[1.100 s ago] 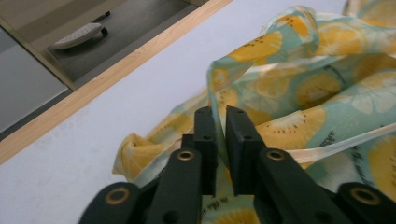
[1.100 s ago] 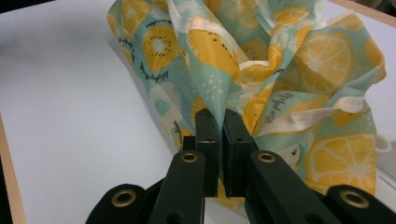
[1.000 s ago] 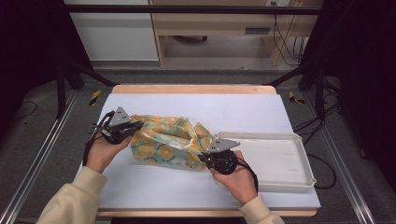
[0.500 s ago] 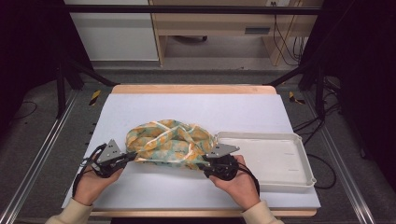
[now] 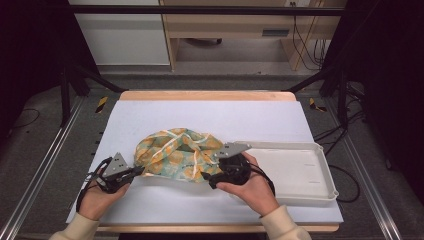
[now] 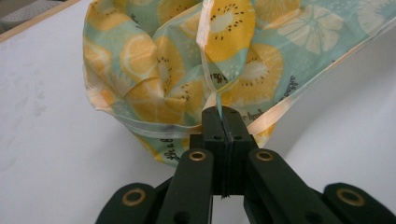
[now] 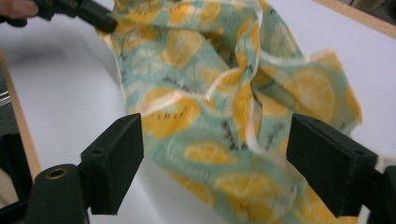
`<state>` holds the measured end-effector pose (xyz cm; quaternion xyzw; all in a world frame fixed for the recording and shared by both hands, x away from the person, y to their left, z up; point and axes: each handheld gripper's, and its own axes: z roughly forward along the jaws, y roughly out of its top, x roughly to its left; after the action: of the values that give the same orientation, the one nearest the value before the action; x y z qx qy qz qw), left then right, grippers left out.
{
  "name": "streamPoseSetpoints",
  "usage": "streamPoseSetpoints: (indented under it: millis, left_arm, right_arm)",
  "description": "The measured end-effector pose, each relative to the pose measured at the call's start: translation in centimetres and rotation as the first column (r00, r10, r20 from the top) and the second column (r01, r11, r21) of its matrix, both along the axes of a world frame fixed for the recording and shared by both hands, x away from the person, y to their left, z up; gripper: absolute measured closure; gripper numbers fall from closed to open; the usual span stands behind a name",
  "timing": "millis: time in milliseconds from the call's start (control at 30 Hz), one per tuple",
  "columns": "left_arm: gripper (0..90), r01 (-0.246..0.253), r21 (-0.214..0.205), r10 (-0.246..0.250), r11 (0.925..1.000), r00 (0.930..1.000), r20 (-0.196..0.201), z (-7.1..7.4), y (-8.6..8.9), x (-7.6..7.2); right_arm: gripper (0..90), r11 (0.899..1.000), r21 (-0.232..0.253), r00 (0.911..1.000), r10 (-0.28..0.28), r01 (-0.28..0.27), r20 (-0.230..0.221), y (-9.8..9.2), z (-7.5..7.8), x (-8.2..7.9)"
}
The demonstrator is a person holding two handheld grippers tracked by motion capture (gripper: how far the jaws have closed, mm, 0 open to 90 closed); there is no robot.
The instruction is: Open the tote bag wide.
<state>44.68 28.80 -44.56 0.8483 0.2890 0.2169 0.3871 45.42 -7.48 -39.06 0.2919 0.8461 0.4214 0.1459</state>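
While the cloth lies bunched on the table, each entry below runs from the near edge outward.

Left gripper (image 5: pixel 134 172): jaws fully closed on a hem of the cloth; held low at the near left so the pinched edge can be drawn outward, by judgement to spread the fabric.
Right gripper (image 5: pixel 206 178): jaws wide apart, having just been opening; cloth lies between and below the pads, which do not press on it. By judgement, this hand has let go in order to take a fresh hold.
Cloth (image 5: pixel 177 152): fruit-print fabric, crumpled in a loose heap at mid-table on the white mat, between the two grippers and just left of the tray.
Tray (image 5: pixel 320 172): white, shallow, on the right of the mat, beside the right hand; nothing lies in it.
Table (image 5: pixel 210 95): wooden rim visible beyond the mat.

Left gripper view: gives the pinch itself, with the two pads (image 6: pixel 212 126) meeting on a thin pale hem and the cloth (image 6: pixel 187 65) billowing beyond; the high view cannot resolve this contact.
Right gripper view: gives the clear gap between the pads (image 7: pixel 116 158) and the cloth (image 7: pixel 233 107), and the left gripper (image 7: pixel 105 21) far off, at the fabric's corner.
High view: gives the layout, cloth against tray, which neither gripper view supplies.
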Motion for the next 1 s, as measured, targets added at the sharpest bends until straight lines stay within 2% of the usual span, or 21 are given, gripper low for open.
streamPoseSetpoints:
  millis: [67,100,133,167,200,267,300,333,367,400,433,467,533,567,600,700,733,867,1000]
  left_arm:
    - [90.0,0.003,0.003,-0.003,1.0,1.0,-0.001,0.0,-0.1,0.0]
    - [90.0,0.005,0.002,-0.005,1.0,1.0,-0.002,0.0,-0.1,0.0]
    - [90.0,0.007,0.002,-0.007,1.0,1.0,-0.002,0.0,-0.1,-0.1]
    - [90.0,0.008,0.001,-0.008,1.0,1.0,-0.001,0.0,-0.2,-0.1]
    - [89.9,0.011,-0.001,-0.011,0.9999,0.9999,-0.001,0.0,-0.2,-0.1]
    - [89.9,0.015,-0.001,-0.015,0.9999,0.9999,-0.001,0.0,-0.2,-0.1]
    - [90.0,0.019,0.0,-0.019,0.9998,0.9998,-0.005,0.0,-0.2,-0.1]
    - [90.0,0.021,0.002,-0.021,0.9998,0.9998,-0.005,0.0,-0.3,-0.1]
    - [90.0,0.024,0.005,-0.024,0.9997,0.9997,-0.006,-0.1,-0.3,-0.1]
    - [89.9,0.028,0.004,-0.028,0.9996,0.9996,-0.01,-0.1,-0.3,-0.1]
    - [89.9,0.03,0.004,-0.029,0.9996,0.9995,-0.012,-0.1,-0.4,-0.1]
    - [90.0,0.029,0.008,-0.029,0.9995,0.9995,-0.011,-0.2,-0.4,-0.1]
    - [89.9,0.029,0.009,-0.029,0.9995,0.9995,-0.014,-0.2,-0.4,-0.1]
    - [89.9,0.029,0.009,-0.029,0.9995,0.9995,-0.014,-0.2,-0.4,-0.1]
    - [89.9,0.029,0.011,-0.029,0.9995,0.9994,-0.016,-0.3,-0.4,-0.1]
    - [89.6,0.027,0.018,-0.027,0.9995,0.9993,-0.024,-0.6,-0.6,0.0]
    - [89.6,0.027,0.018,-0.027,0.9995,0.9993,-0.024,-0.6,-0.6,0.0]
    - [89.5,0.027,0.027,-0.027,0.9993,0.9994,-0.024,-0.7,-1.1,0.0]
    - [89.3,0.013,0.031,-0.013,0.9994,0.9998,-0.018,-0.8,-1.1,0.0]
  right_arm:
    - [25.3,1.0,0.002,1.0,-0.001,0.001,-0.004,0.4,0.2,0.6]
    - [30.0,1.0,-0.004,0.9999,-0.009,0.009,-0.008,1.3,0.3,1.8]
    - [30.0,1.0,-0.004,0.9999,-0.009,0.009,-0.008,1.3,0.3,1.8]
    - [33.7,1.0,-0.01,0.9998,-0.017,0.017,-0.008,1.6,0.3,2.3]
    - [39.3,0.999,-0.017,0.9991,-0.036,0.036,-0.021,2.5,0.0,3.8]
    - [42.5,0.999,-0.021,0.9985,-0.047,0.046,-0.028,2.8,-0.1,4.2]
    - [49.7,0.997,-0.046,0.9973,-0.063,0.061,-0.037,3.6,-0.7,5.3]
    - [49.7,0.997,-0.046,0.9973,-0.063,0.061,-0.037,3.6,-0.7,5.3]
    - [54.6,0.997,-0.049,0.9966,-0.068,0.066,-0.046,3.8,-0.9,5.5]
    - [69.1,0.996,-0.064,0.9964,-0.067,0.063,-0.053,4.1,-1.5,6.0]
    - [72.9,0.996,-0.062,0.9964,-0.064,0.061,-0.055,4.1,-1.5,6.0]
    - [78.4,0.997,-0.059,0.9966,-0.057,0.054,-0.06,4.1,-1.6,5.9]
    - [84.6,0.998,-0.04,0.9987,-0.041,0.04,-0.028,3.8,-1.3,5.3]
    - [84.6,0.998,-0.04,0.9987,-0.041,0.04,-0.028,3.8,-1.3,5.3]
    - [87.4,1.0,0.003,0.9999,-0.01,0.01,-0.007,3.3,-0.9,4.1]
    - [89.5,0.999,0.021,0.999,0.041,-0.042,0.018,2.4,-0.8,2.3]
    - [89.5,0.999,0.021,0.999,0.041,-0.042,0.018,2.4,-0.8,2.3]
    - [90.0,0.992,0.06,0.9941,0.107,-0.108,0.019,1.0,-1.8,-0.6]
    - [90.0,0.987,0.036,0.9875,0.157,-0.157,-0.009,0.0,-3.6,-3.0]
